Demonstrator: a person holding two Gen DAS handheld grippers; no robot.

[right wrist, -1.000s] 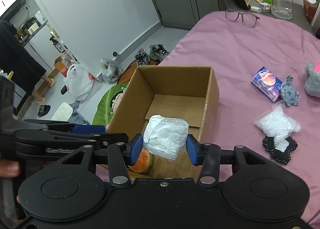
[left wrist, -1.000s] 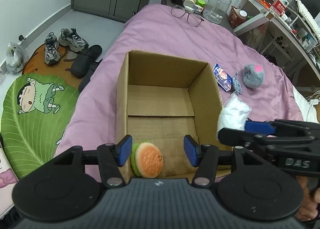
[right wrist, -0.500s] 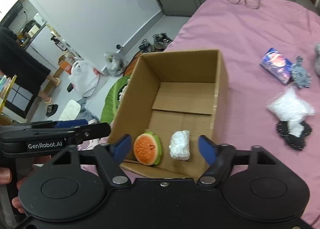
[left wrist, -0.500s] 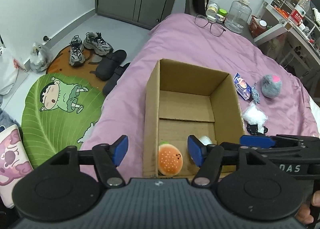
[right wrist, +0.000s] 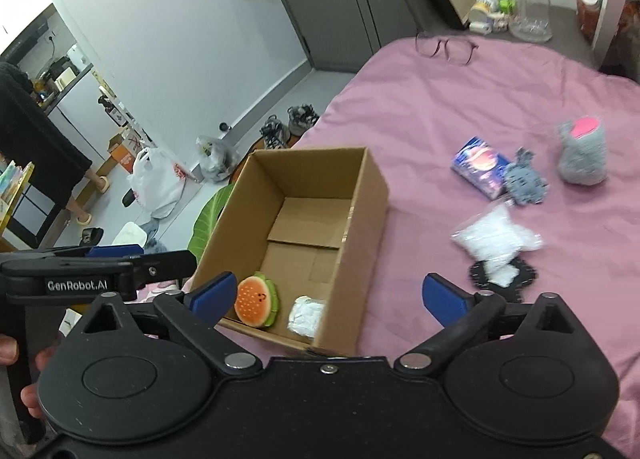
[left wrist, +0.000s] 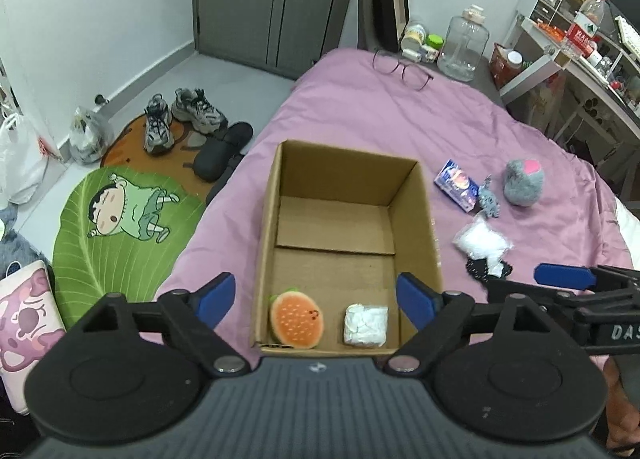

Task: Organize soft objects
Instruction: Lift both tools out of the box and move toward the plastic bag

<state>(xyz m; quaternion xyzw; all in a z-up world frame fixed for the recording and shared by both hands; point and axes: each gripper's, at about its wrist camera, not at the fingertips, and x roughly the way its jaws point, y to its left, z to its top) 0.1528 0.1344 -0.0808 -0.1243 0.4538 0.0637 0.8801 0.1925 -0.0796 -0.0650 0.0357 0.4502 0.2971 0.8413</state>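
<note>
The left claw [left wrist: 316, 297] is gaping wide and holding nothing above the near end of the cardboard box [left wrist: 422, 219]; the right claw [right wrist: 330, 297] is likewise spread apart and gripping nothing. Inside the box, the burger plush [left wrist: 297, 321] and the white wrapped bundle [left wrist: 366, 325] are lying side by side against the near wall. On the pink bed [left wrist: 360, 115], a clear bag of white stuffing [left wrist: 482, 241], a gray plush [left wrist: 523, 183] and a small blue packet [left wrist: 457, 185] are lying to the right of the box.
</note>
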